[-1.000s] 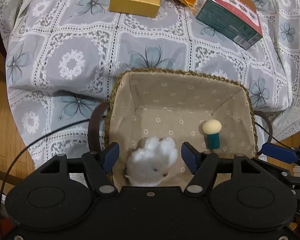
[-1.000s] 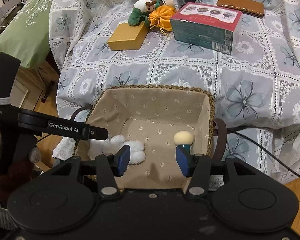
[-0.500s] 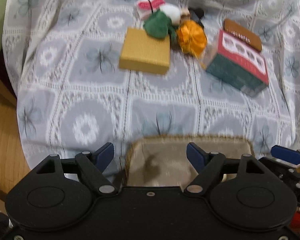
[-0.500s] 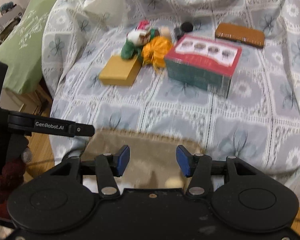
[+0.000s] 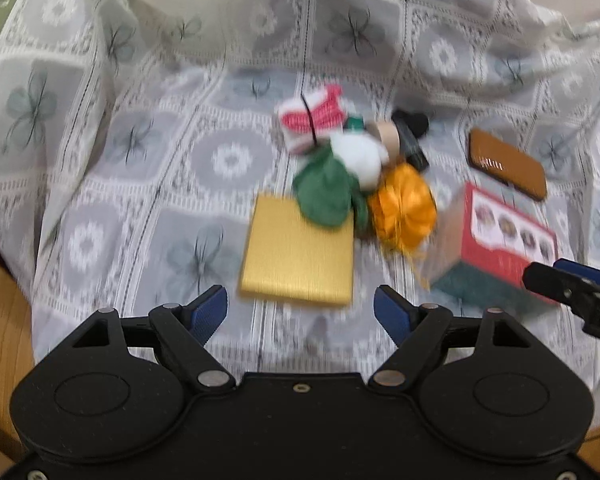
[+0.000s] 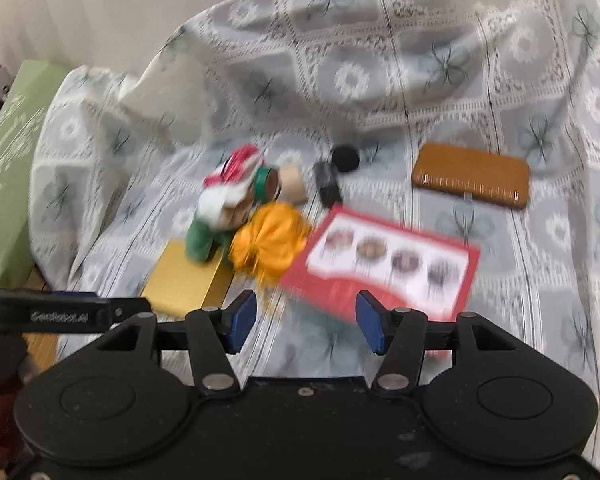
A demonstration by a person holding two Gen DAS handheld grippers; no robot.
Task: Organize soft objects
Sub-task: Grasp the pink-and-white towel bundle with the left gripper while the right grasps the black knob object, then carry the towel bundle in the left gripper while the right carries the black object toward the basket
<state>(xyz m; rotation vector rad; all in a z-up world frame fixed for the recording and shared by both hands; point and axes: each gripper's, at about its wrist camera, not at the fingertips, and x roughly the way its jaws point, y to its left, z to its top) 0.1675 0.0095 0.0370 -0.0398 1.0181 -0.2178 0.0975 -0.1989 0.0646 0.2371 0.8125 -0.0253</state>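
Both grippers hang empty over the lacy floral cloth: left gripper parted wide, right gripper narrower, just widening. Ahead: flat gold box, crinkly orange pouch, green-and-white plush.

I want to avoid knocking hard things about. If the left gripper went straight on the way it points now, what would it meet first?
Probably the gold box: it lies directly ahead of the open, empty left gripper. The green plush sits just beyond, overlapping its far edge. Blur leaves depth uncertain.

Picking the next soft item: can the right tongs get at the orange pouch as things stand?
Probably yes. The right tongs are open and empty, and the orange pouch lies uncovered ahead, though crowded by the red box and green plush toy.
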